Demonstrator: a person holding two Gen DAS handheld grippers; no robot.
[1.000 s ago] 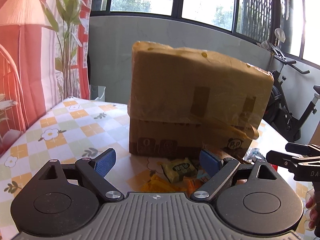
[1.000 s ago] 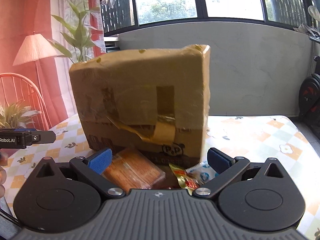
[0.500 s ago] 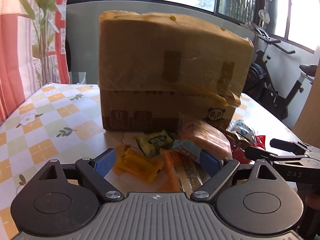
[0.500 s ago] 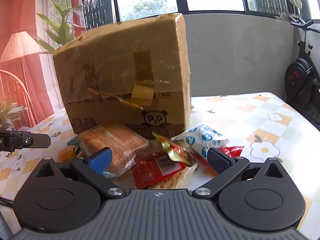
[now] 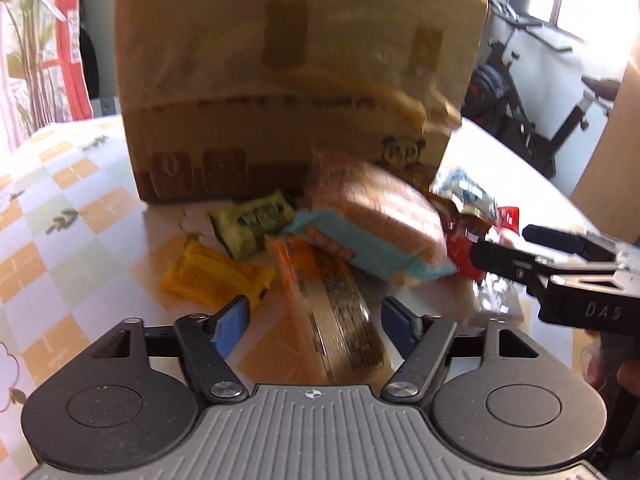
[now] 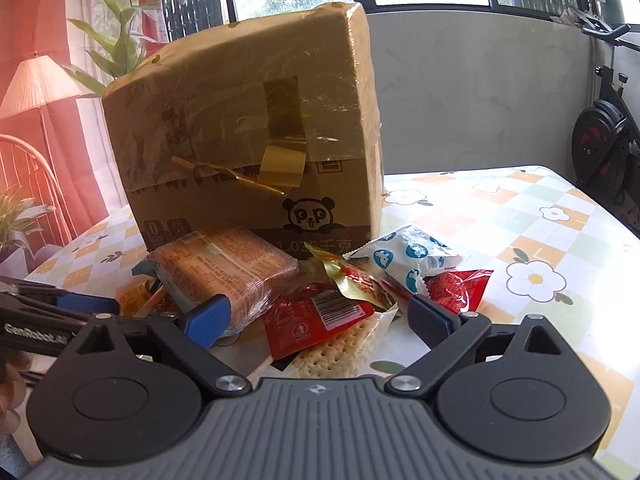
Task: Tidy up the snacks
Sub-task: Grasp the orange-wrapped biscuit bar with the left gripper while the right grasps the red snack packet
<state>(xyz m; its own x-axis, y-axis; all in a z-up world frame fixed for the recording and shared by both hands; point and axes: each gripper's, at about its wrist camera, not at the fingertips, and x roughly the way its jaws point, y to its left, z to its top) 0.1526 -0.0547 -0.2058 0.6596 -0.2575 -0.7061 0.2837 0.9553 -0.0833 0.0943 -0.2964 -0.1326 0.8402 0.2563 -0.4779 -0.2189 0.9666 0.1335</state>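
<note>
Orange cracker pack point(image 5: 332, 300) lies lengthwise between closing left tongs point(image 5: 316, 322); right tongs point(image 6: 316, 316) closing, empty.

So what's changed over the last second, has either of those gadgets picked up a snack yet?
Not yet. Both dipped toward the snack pile. The left hand-held gripper now straddles the long orange packet, jaws closing, not gripping. The right hand-held gripper hangs over the red packet and crackers, also narrowing. The cardboard box and snacks stayed put.
</note>
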